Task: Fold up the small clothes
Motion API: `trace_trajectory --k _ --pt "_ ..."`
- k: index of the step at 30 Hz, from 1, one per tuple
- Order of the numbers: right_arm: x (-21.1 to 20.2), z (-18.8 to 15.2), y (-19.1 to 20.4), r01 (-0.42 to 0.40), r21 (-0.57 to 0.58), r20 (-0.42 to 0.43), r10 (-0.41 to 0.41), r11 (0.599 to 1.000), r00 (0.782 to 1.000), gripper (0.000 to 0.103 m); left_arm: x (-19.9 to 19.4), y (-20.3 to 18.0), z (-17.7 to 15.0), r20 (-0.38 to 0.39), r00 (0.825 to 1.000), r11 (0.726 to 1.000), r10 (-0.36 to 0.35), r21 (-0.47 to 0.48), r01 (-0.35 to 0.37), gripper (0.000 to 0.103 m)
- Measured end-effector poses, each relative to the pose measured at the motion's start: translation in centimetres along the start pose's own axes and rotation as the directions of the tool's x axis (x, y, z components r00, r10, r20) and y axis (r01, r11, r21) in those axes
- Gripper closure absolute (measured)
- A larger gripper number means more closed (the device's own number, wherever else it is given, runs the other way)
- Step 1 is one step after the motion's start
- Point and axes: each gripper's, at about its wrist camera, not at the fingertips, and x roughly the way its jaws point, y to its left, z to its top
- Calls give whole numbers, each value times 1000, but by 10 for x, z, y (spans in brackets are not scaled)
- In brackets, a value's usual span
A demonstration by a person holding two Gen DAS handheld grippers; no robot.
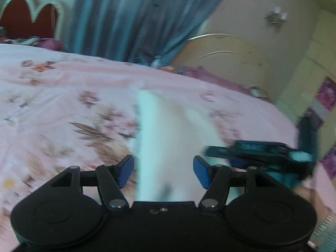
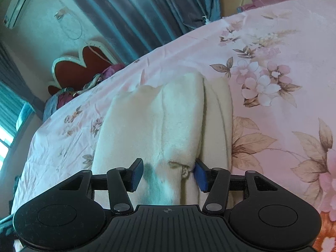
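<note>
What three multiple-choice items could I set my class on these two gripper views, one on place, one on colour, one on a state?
1. Where does the white garment lie?
A. On the pink floral bedspread
B. On a wooden desk
C. In a laundry basket

2. What colour are the pads on the right gripper?
A. Red
B. Blue
C. Yellow

3. How do the jaws of the left gripper stand?
A. Shut on a sock
B. Shut on nothing
C. Open, with white cloth between them

Answers:
1. A, the right wrist view shows the garment spread flat on the flowered sheet.
2. B, both pads show dark blue against the cloth.
3. C, the left wrist view shows a wide gap between the pads, with blurred white fabric in it.
</note>
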Motion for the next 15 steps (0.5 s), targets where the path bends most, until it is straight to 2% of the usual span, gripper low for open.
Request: trace_trajectory --k 1,2,6,7,10,15 --pt "1 1 0 9 1 0 -9 1000 1000 71 6 5 4 -4 1000 1000 9 -13 -9 42" --pt "3 3 0 16 4 -3 -16 1000 1000 76 12 7 8 -11 1000 1000 18 -22 -18 42" --pt "6 4 6 45 -13 -1 -45 999 999 77 37 14 19 -28 999 999 37 -31 -38 42" --pt "6 3 9 49 -29 3 -49 998 999 83 44 14 21 -34 998 999 43 -22 -44 42" --pt "-1 2 16 72 -78 35 -70 994 997 86 57 15 25 -55 998 999 41 -26 -42 42" --pt "-16 2 15 110 -124 63 -102 986 993 86 73 -1 32 -50 998 998 35 61 -32 42"
